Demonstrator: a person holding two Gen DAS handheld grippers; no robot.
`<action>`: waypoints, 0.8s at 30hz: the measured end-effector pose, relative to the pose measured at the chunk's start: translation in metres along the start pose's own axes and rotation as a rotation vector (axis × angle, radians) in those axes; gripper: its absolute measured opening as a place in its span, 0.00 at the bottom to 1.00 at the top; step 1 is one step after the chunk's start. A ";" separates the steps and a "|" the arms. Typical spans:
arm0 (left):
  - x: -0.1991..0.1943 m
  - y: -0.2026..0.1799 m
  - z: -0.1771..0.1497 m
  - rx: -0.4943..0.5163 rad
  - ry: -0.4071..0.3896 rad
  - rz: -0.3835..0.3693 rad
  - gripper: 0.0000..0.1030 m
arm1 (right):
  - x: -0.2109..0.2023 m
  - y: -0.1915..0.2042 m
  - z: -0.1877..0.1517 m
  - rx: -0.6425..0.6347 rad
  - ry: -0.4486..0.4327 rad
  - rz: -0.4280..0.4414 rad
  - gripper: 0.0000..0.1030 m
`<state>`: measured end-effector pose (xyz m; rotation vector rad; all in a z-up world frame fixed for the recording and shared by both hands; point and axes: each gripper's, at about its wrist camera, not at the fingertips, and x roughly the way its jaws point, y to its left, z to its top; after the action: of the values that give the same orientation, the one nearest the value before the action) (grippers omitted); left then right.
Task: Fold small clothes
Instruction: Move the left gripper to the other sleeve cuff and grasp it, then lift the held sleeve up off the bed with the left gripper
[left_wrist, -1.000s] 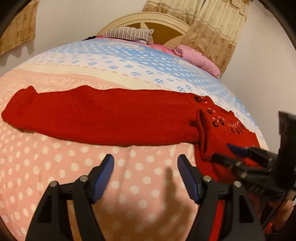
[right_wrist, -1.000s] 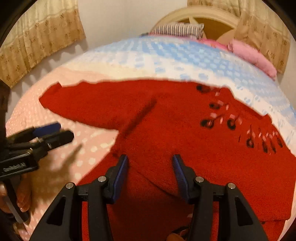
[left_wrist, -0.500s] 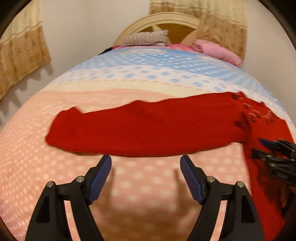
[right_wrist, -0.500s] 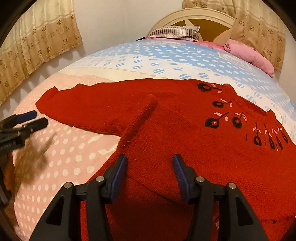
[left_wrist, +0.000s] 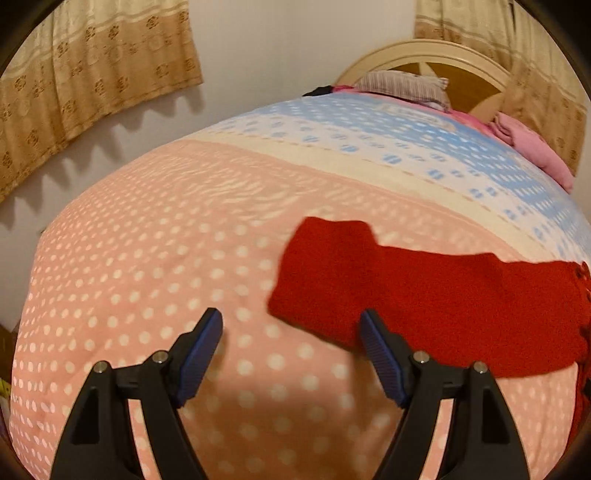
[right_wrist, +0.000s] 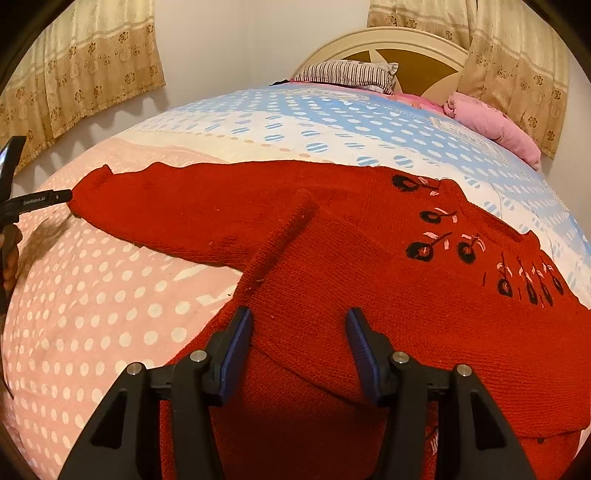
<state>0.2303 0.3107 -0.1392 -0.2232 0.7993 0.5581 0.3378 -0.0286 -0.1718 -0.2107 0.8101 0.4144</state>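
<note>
Sweater (right_wrist: 369, 258): laid on the bed (right_wrist: 110, 314), one sleeve (left_wrist: 406, 288) stretched out sideways.
Left claw (left_wrist: 291, 354): held open, empty, near the cuff.
Right claw (right_wrist: 299, 350): spread, empty, above the body.
Progress: lower part seemingly folded; sleeve unfolded.

My sweater (right_wrist: 369, 258) is deep red knit, with black flowers and pale pink leaves stitched by its neck. The blanket (right_wrist: 92, 295) under it is pink with white dots near me, then a cream band, then blue and white with dots. A striped pillow (right_wrist: 347, 74) and a plain pink one (right_wrist: 495, 125) lie beyond. Curtains (right_wrist: 74, 81) are beige with brown flowers. My fingers (right_wrist: 236, 343) are black with blue pads
</note>
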 end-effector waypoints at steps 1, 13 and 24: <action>0.002 0.001 0.000 -0.003 0.004 0.004 0.77 | 0.000 0.000 0.000 0.000 0.000 0.000 0.52; 0.025 0.004 0.017 -0.080 0.053 -0.060 0.74 | -0.002 -0.002 -0.001 -0.001 -0.003 -0.002 0.53; 0.024 -0.005 0.022 -0.072 0.061 -0.179 0.16 | -0.002 -0.002 0.000 0.004 -0.006 0.000 0.53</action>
<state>0.2601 0.3245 -0.1421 -0.3758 0.8103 0.4130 0.3367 -0.0309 -0.1703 -0.2057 0.8050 0.4131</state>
